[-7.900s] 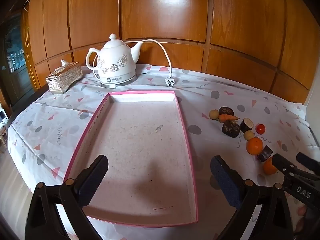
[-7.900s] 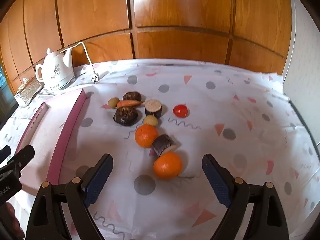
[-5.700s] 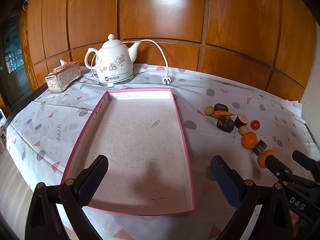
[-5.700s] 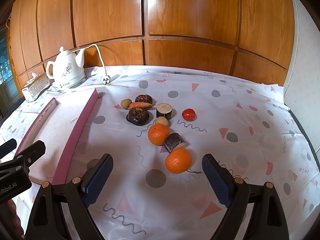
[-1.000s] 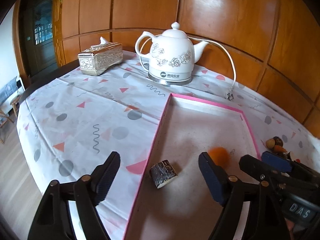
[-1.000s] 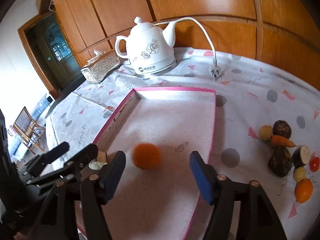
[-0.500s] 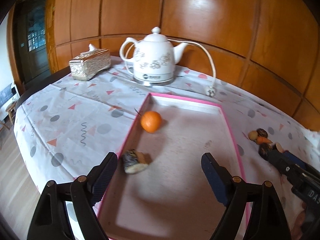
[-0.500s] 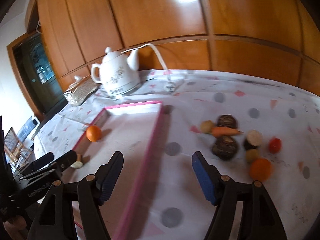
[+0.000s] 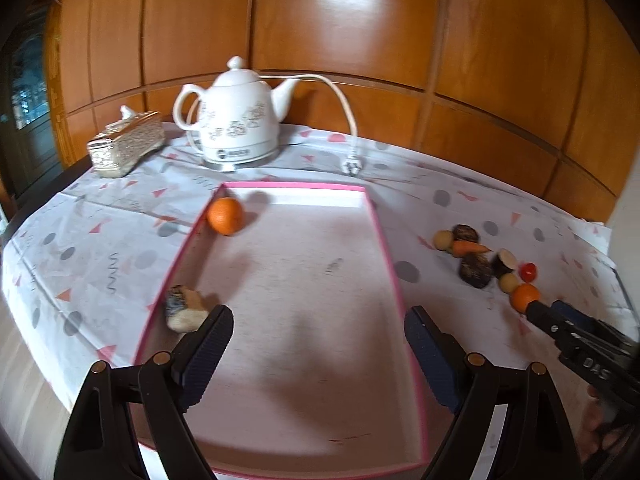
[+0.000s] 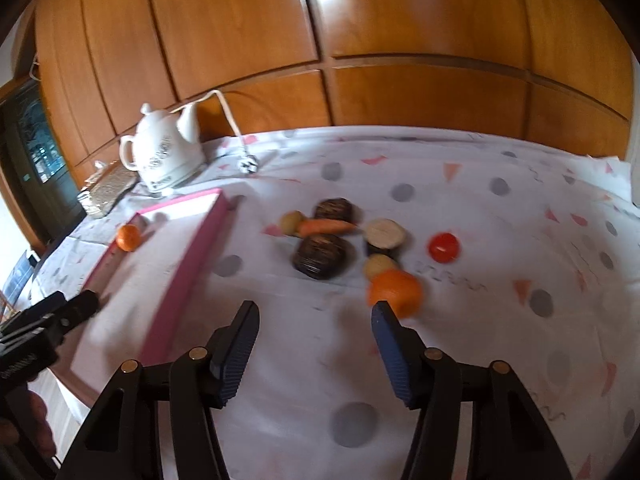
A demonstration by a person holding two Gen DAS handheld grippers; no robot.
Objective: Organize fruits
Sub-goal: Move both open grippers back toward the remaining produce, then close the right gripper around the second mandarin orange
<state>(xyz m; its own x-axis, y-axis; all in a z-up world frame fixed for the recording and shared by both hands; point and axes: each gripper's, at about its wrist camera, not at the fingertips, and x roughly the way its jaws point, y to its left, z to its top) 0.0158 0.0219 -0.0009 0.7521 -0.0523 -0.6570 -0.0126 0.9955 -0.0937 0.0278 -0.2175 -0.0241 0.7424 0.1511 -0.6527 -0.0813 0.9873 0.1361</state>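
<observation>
While two pieces are already lying in the pink tray (image 9: 384,236), the right gripper (image 10: 314,326) is heading for the loose pile on the tablecloth (image 10: 500,240).

Its jaws are closing with nothing between them yet; an orange (image 10: 396,292) is sitting just past the right fingertip (image 10: 390,334), at the near edge of the pile. The next move probably calls for shifting right to bracket that orange before squeezing. The left gripper (image 9: 318,334) is hanging wide open and empty over the tray's near end, jaws opening; another orange (image 9: 225,216) is resting in the tray's far left corner, and a cut brown chunk (image 9: 185,309) against its left wall, just beside the left finger (image 9: 208,344).
</observation>
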